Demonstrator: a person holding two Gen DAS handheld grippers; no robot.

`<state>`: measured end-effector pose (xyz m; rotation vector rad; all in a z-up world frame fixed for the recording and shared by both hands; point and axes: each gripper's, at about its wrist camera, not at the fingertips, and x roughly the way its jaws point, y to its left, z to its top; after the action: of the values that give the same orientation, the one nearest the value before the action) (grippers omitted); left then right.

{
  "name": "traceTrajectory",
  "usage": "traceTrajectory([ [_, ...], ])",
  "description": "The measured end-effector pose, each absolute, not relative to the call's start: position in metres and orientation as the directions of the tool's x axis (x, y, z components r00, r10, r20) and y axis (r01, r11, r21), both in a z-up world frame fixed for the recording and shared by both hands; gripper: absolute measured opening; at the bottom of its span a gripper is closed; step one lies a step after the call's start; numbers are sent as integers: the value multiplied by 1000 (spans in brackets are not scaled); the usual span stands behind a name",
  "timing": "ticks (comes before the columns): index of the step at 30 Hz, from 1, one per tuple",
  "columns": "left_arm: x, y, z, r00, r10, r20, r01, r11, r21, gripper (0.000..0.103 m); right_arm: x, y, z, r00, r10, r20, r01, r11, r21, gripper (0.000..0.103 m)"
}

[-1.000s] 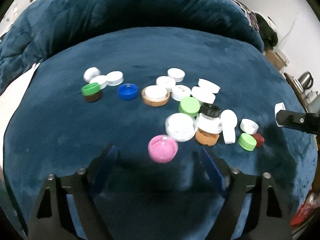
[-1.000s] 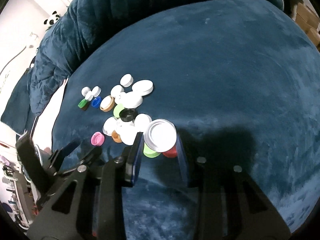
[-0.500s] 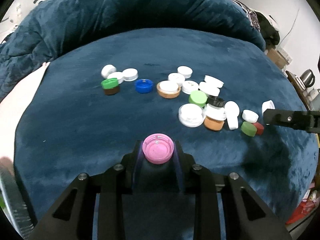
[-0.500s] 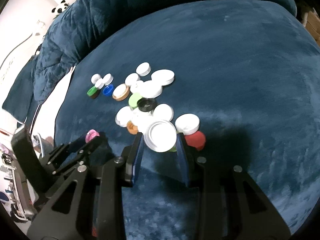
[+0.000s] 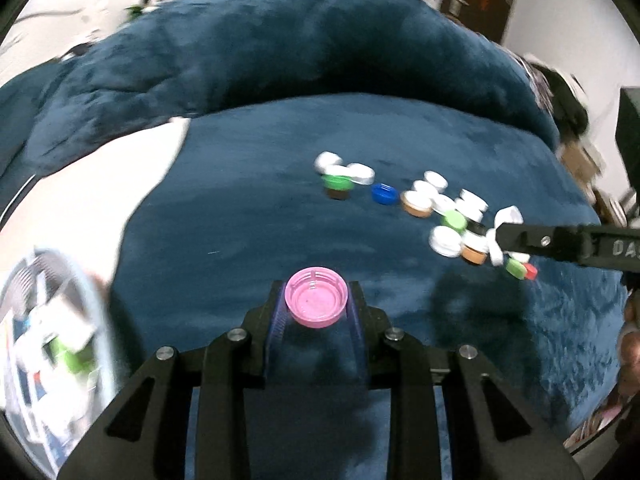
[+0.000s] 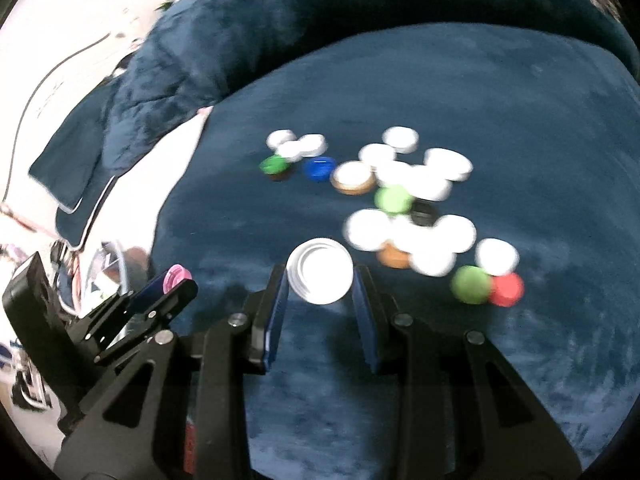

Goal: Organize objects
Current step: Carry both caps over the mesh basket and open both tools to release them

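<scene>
My left gripper (image 5: 316, 300) is shut on a pink bottle cap (image 5: 316, 297), held hollow side up above the dark blue plush surface (image 5: 240, 220). In the right wrist view my right gripper (image 6: 320, 276) is shut on a white lid (image 6: 320, 271), lifted above the same surface. Several loose caps lie in a scattered cluster: a blue cap (image 6: 319, 169), a tan-rimmed lid (image 6: 353, 177), light green caps (image 6: 393, 199), a red cap (image 6: 507, 289). The left gripper with the pink cap (image 6: 176, 276) shows at the lower left of the right wrist view. The right gripper's finger (image 5: 560, 240) reaches in from the right of the left wrist view.
A round wire basket (image 5: 52, 344) with boxes and small items sits at the left edge, off the cushion. A blue plush backrest (image 5: 280, 40) rises behind the surface. A white sheet (image 5: 100, 192) lies to the left. Bare plush lies between my grippers and the caps.
The left gripper closed on the pink cap and lifted it away to the left. The right gripper, holding the white lid throughout, also rose and shifted left, off the green and red caps.
</scene>
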<state>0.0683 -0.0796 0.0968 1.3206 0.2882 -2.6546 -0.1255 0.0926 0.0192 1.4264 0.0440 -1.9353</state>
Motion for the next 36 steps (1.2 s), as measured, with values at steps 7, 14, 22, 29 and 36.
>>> traceTrajectory([
  [7,137,-162,119,-606,-180,-775,438,-889,-135,30,-72,15,29,-47,-558,-828,677,-628,385,34],
  [14,192,-236,121,-574,-271,-773,594,-787,-165,30,6,-73,37,100,-587,-804,798,-435,417,34],
  [22,218,-268,117,-547,-320,-774,658,-736,-161,31,46,-133,22,272,-579,-769,798,-311,516,35],
  [29,226,-271,119,-523,-358,-774,698,-700,-148,98,35,-122,20,272,-615,-740,761,-334,556,98],
  [36,208,-249,121,-513,-355,-781,669,-736,-105,98,2,-84,25,122,-583,-803,767,-458,449,103],
])
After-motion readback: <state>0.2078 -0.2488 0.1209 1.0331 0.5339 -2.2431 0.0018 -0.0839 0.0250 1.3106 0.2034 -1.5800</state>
